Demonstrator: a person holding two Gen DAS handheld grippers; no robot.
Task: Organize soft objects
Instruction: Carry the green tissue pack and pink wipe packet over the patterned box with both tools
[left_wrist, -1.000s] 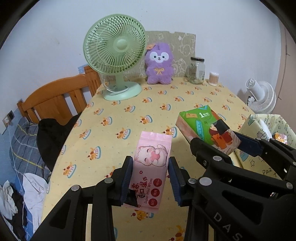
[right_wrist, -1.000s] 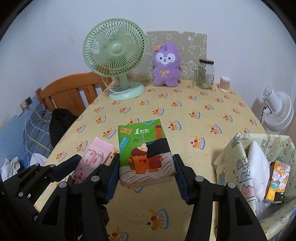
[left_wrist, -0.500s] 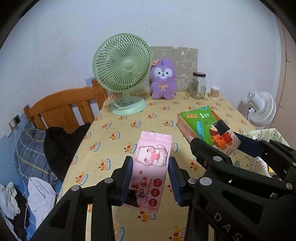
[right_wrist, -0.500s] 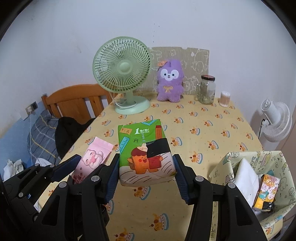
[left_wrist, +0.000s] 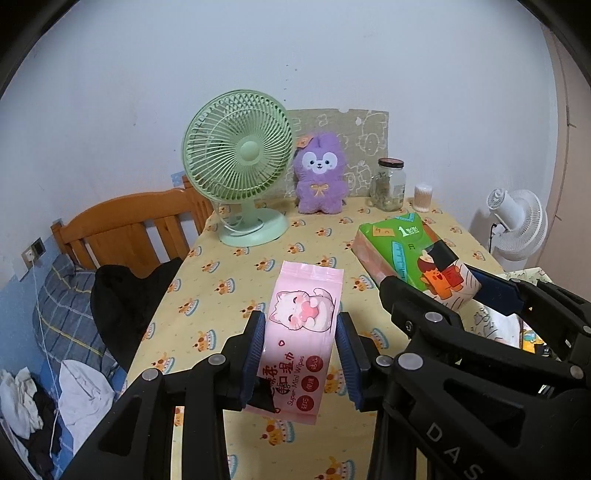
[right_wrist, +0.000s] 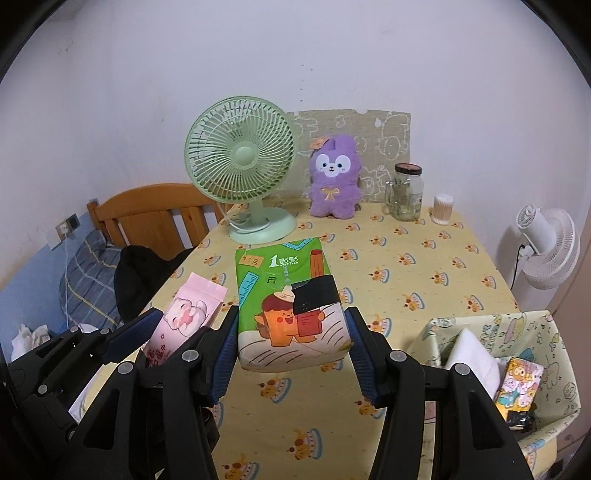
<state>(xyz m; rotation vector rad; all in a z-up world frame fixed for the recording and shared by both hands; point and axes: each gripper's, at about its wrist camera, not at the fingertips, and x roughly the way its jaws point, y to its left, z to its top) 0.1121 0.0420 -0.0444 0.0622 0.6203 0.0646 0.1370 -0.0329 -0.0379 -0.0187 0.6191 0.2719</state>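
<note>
Two grippers' fingers clamp packs (pink wipes (left_wrist: 301, 339), green tissues (right_wrist: 291, 306)) above the yellow-clothed table (right_wrist: 424, 266).

A bedroom in a home

A table (right_wrist: 424, 266) under a yellow printed cloth stood against a plain wall, with a green desk fan (right_wrist: 242, 173), a purple plush toy (right_wrist: 334, 177) and a glass jar (right_wrist: 404, 192) along its far edge. Left of the table were a wooden bed frame (left_wrist: 129, 229), a plaid pillow (left_wrist: 62, 310) and loose clothes (left_wrist: 22, 398).
</note>
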